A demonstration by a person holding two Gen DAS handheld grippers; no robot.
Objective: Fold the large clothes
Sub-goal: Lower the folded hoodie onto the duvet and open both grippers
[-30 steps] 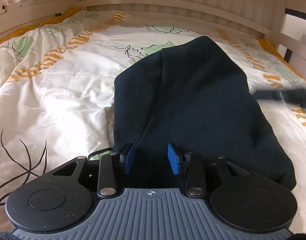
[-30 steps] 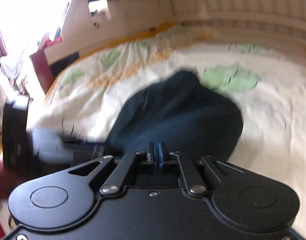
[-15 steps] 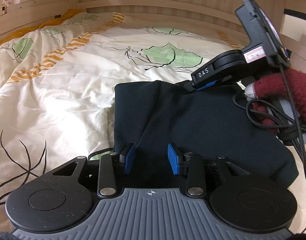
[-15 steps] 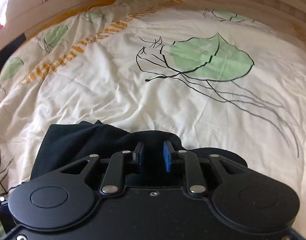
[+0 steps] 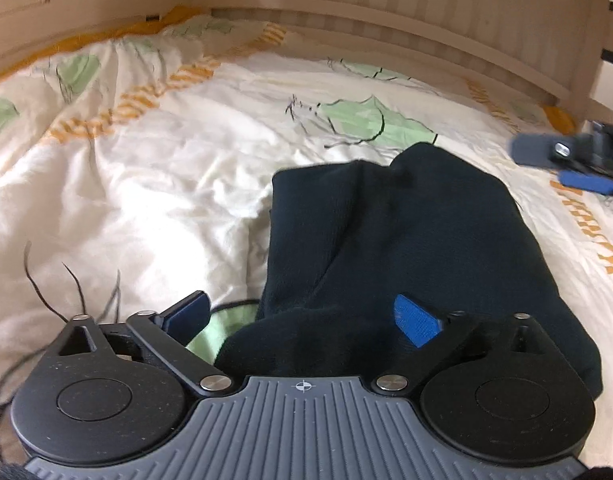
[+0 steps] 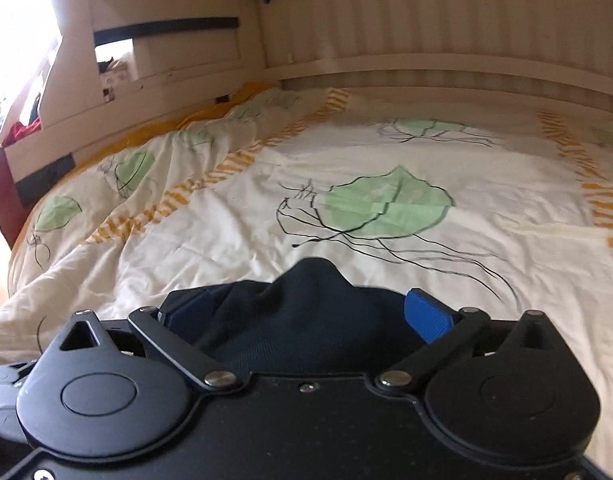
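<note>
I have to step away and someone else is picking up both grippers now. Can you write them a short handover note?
Left gripper: jaws have just opened wide; the near edge of the dark garment lies between them, not pinched.
Right gripper: jaws have just opened wide over the garment's far edge, nothing gripped.
Garment: folded into a compact bundle on the duvet.
Left: judge whether another fold is needed; otherwise it looks finished.

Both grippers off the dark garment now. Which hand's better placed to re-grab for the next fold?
Probably left. The left gripper, jaws just opened wide, straddles the dark garment at its near hem. The right gripper, also just opened, straddles the bunched far edge.
</note>
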